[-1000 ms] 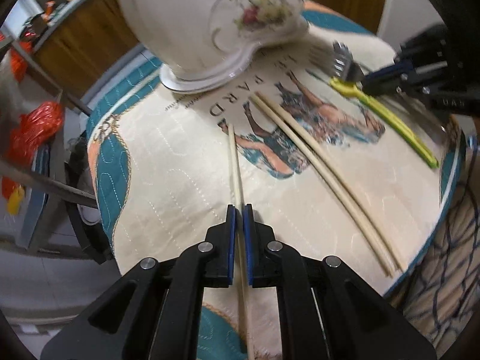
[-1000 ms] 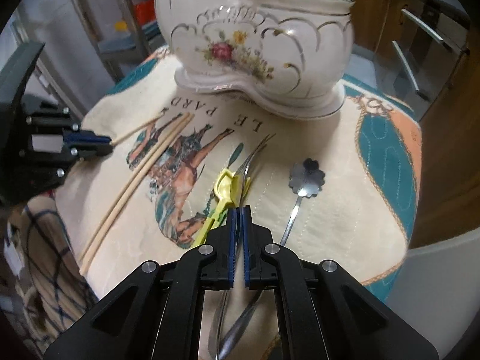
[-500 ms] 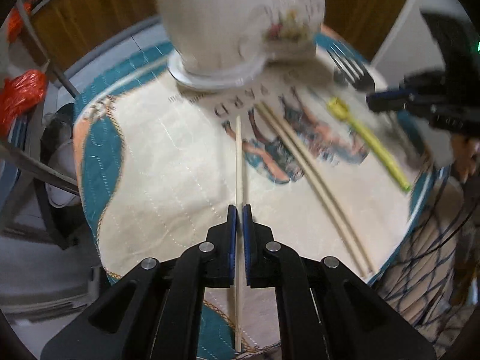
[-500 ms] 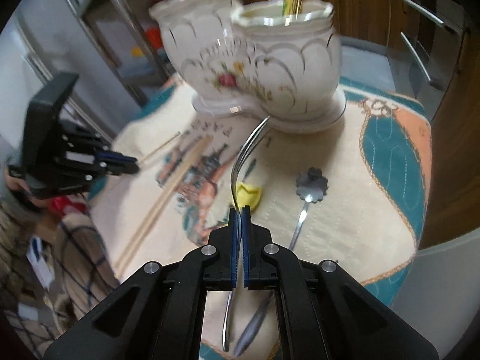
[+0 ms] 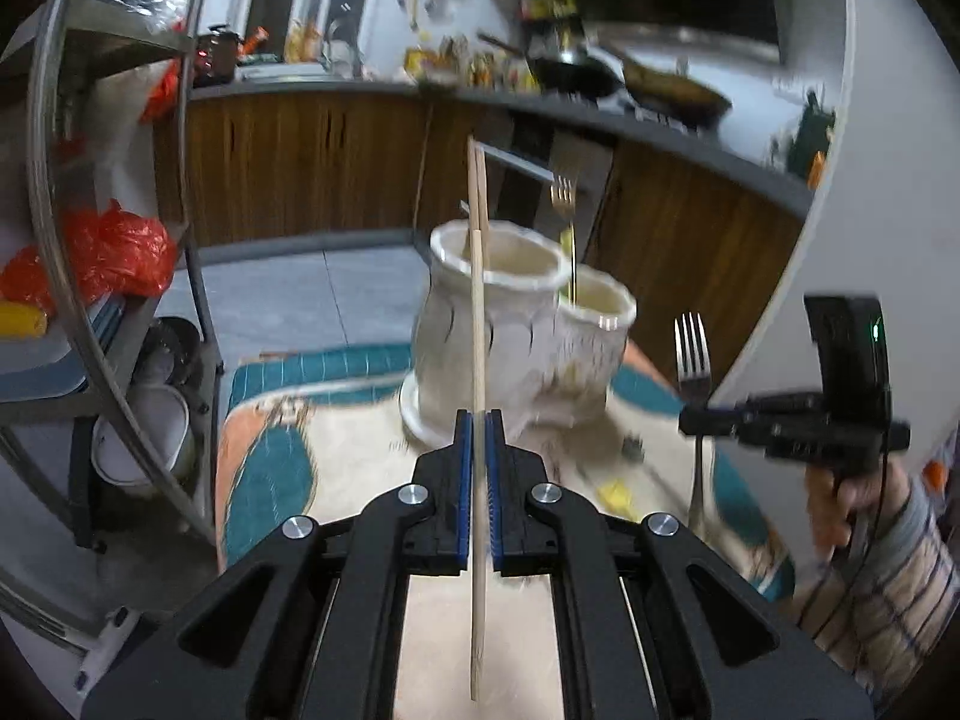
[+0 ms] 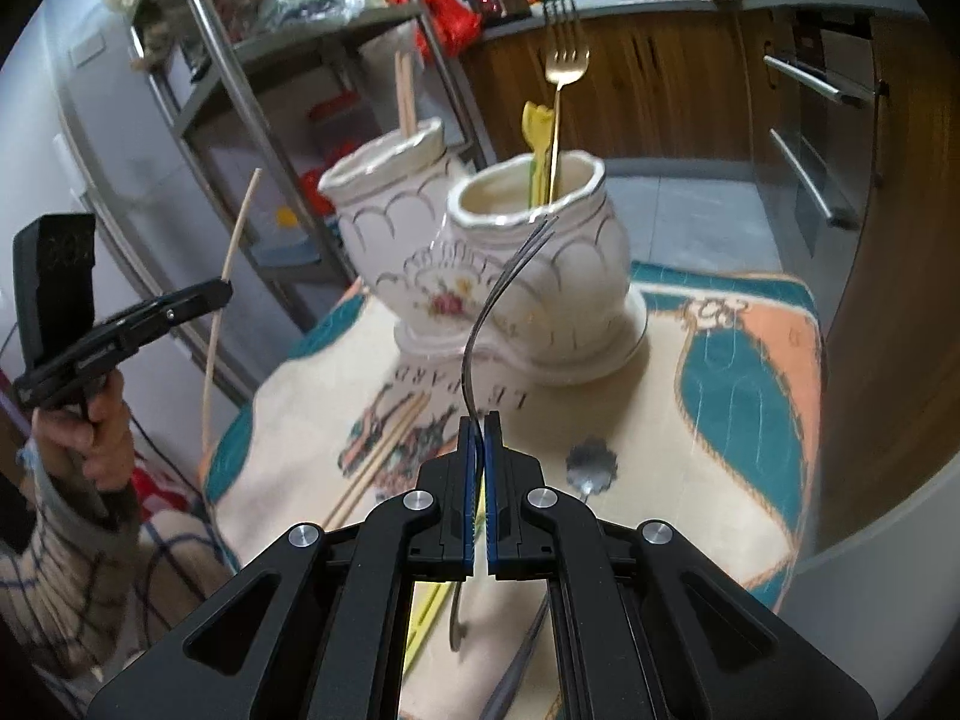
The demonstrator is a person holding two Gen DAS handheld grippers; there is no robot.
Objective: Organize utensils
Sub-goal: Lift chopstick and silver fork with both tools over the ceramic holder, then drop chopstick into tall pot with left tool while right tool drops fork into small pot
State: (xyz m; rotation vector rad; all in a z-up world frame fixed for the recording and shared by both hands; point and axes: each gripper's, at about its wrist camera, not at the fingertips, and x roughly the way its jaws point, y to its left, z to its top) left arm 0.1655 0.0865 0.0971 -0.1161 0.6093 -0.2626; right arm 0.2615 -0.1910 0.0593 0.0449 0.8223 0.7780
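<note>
My left gripper (image 5: 478, 427) is shut on a single wooden chopstick (image 5: 477, 330), held upright above the table in front of the white double-pot ceramic holder (image 5: 456, 324). My right gripper (image 6: 478, 427) is shut on the handle of a silver fork (image 6: 480, 324), whose tines rise toward the holder (image 6: 594, 276). In the right wrist view the left gripper (image 6: 223, 291) shows at the left with its chopstick (image 6: 231, 258). In the left wrist view the right gripper (image 5: 689, 420) shows at the right with the fork (image 5: 691, 354). Two chopsticks (image 6: 405, 96) stand in one pot; a gold fork (image 6: 564, 60) and a yellow utensil (image 6: 537, 132) stand in the other.
On the printed quilted cloth (image 6: 744, 396) lie a pair of chopsticks (image 6: 384, 450), a flower-shaped spoon (image 6: 591, 468), a yellow utensil (image 6: 426, 612) and another metal piece (image 6: 516, 672) under my right gripper. A metal shelf rack (image 5: 198, 276) stands left; wooden cabinets (image 5: 312, 168) lie behind.
Both grippers rose off the cloth with their loads. The left one lifted the chopstick and tipped it upright; the right one lifted the silver fork toward the holder.
</note>
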